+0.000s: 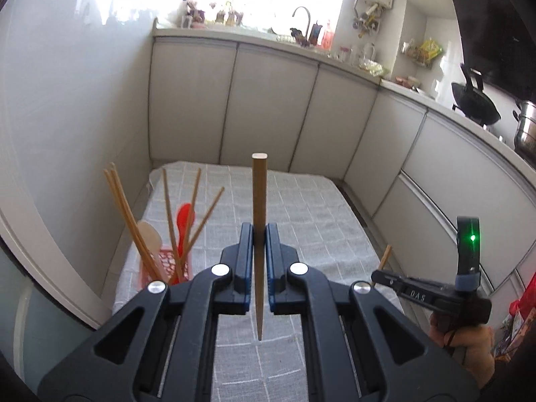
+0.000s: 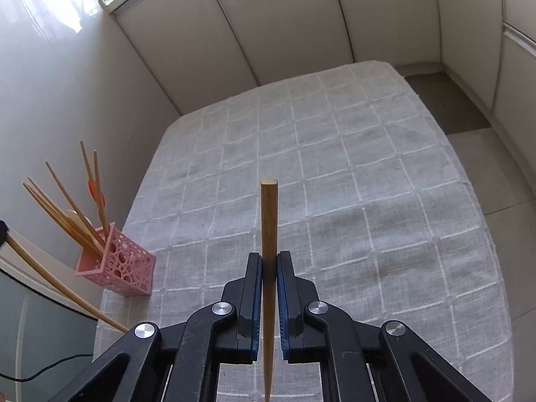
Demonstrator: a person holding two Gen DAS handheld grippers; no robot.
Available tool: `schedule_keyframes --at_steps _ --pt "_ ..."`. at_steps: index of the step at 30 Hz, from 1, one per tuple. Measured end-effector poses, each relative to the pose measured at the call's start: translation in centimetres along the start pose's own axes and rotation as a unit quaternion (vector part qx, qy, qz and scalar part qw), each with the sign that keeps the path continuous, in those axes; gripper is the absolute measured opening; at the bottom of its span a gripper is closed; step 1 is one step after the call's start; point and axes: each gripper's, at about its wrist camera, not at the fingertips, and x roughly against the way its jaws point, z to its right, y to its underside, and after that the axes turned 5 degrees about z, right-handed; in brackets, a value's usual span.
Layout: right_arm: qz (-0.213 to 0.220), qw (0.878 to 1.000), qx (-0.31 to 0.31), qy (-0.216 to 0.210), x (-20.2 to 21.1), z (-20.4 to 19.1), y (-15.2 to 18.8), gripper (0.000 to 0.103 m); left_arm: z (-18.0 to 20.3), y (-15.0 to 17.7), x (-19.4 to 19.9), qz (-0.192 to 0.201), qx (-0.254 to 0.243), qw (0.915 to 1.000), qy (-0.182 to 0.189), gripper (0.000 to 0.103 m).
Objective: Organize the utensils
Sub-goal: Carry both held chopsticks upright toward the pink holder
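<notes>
Chopsticks are the business at hand — one sits in each gripper; the left gripper [image 1: 258, 238] has its blue-padded fingers [image 1: 246, 244] pressed together on a brown chopstick [image 1: 259, 197], which stands along the line of the fingers with its square blunt end pointing away from the camera and its tapered tip back between the black arms; the right gripper [image 2: 269, 264] pinches a second, lighter wooden chopstick [image 2: 269, 221] the same way, round blunt end forward, thin end running back toward the lens; both grippers hang above a table covered by a grey checked tablecloth [image 2: 351, 174]; a pink perforated holder [image 2: 120, 268] stands on the cloth at its left edge, near the pale wall; inside it lean several more chopsticks [image 2: 67, 201], fanned out at different angles, together with a pale wooden spoon [image 1: 149, 234] and a red plastic spoon [image 1: 185, 224]; in the left wrist view the right gripper shows at the lower right, with a green light on its mount and the tip of its chopstick poking up behind it; in the right wrist view the left gripper's chopstick crosses the lower left corner, slanting just beside the holder — whether it touches it cannot be told; white cabinet doors [image 1: 268, 107] run around the far side of the table, under a cluttered counter [image 1: 395, 83] that carries a black wok [image 1: 475, 104].
</notes>
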Motion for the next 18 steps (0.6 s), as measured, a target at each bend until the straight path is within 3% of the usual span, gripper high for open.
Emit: schedule_keyframes --at_steps 4,10,13,18 --pt "-0.001 1.000 0.004 0.000 -0.3 -0.1 0.0 0.007 -2.4 -1.6 1.3 0.063 0.014 0.9969 -0.046 0.008" --pt "-0.004 1.000 0.008 0.004 -0.8 -0.4 0.3 0.007 -4.9 -1.9 0.6 0.117 0.025 0.9860 -0.117 0.008" --pt "-0.005 1.000 0.010 0.005 -0.9 -0.4 0.4 0.007 -5.8 -1.5 -0.9 0.117 0.016 0.9814 -0.151 0.008" --pt "-0.003 1.000 0.015 0.005 -0.9 -0.6 0.5 0.007 -7.1 -0.9 -3.3 0.097 0.019 0.9803 -0.171 0.008"
